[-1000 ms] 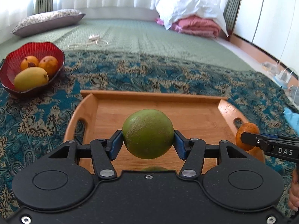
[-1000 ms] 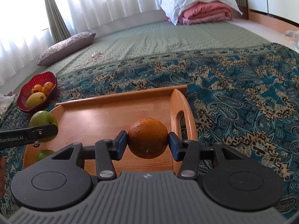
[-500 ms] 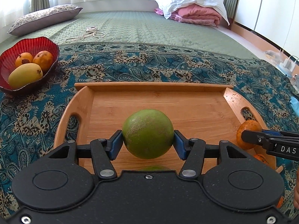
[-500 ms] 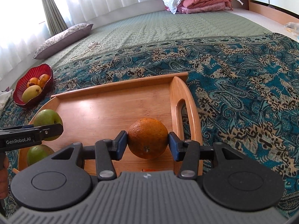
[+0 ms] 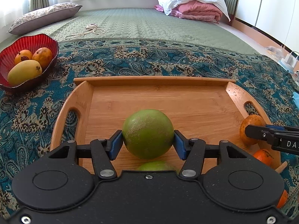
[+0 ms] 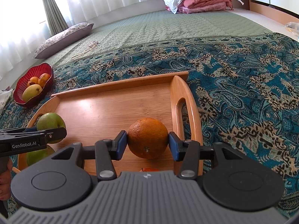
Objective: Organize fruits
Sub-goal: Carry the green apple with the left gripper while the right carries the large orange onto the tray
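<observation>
Since a moment ago both hands have drawn back a little, so the wooden tray (image 5: 188, 100) now shows its whole far rim in the left wrist view, while the grips themselves have not changed. The left gripper (image 5: 148, 143) has its blue pads pressed on either side of a green fruit (image 5: 148, 133), held above the tray floor near the front; the right gripper (image 6: 148, 145) clamps an orange (image 6: 148, 137) the same way, just beside the tray's right handle wall (image 6: 182, 102). Under the green fruit a second green one (image 5: 156, 166) pokes out from behind the gripper body (only its top shows). The left view also catches a small orange (image 5: 262, 155) lying in the tray's right front corner under the other tool's finger, which the right view shows only as an orange sliver (image 6: 149, 169) at its own body's edge. The right view, in turn, shows a sliver of the person's hand (image 6: 5, 179) at the left edge. To the left, on the paisley blanket (image 6: 243, 85), sits a red bowl (image 5: 40, 42) with a yellow mango (image 5: 24, 72) and two orange-coloured fruits, well apart from the tray. Farther back on the green quilt (image 5: 149, 26) lie a coiled cord (image 5: 93, 30), a pillow (image 5: 44, 15) and folded pink bedding (image 5: 196, 12).
</observation>
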Motion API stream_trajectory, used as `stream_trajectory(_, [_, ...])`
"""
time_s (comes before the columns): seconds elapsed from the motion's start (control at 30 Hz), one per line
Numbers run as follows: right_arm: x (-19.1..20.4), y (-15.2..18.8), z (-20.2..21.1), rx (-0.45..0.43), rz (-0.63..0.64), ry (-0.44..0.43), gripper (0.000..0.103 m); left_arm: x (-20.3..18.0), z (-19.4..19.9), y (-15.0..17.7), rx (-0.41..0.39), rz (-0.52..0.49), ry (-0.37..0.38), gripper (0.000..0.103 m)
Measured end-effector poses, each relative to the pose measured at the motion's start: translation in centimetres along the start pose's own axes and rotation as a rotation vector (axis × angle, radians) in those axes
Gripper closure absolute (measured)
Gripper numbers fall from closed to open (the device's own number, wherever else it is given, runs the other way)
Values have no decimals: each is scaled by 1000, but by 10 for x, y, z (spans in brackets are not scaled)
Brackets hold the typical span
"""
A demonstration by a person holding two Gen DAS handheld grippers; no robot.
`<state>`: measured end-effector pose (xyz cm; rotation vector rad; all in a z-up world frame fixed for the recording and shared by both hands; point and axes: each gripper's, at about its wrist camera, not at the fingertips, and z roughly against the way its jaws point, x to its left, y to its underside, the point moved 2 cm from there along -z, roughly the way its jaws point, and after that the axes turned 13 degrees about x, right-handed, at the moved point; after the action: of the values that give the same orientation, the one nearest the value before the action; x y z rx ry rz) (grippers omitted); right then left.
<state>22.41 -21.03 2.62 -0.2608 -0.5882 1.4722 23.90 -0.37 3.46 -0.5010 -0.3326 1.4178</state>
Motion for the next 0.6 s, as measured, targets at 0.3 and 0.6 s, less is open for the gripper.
stream_trajectory(0.3, [0, 0, 0, 0, -1, 0, 50, 2, -2, 1, 4, 2, -3, 48])
stream_trajectory(0.6, [0, 1, 0, 0, 3, 1, 50, 2, -4, 2, 10, 3, -4, 48])
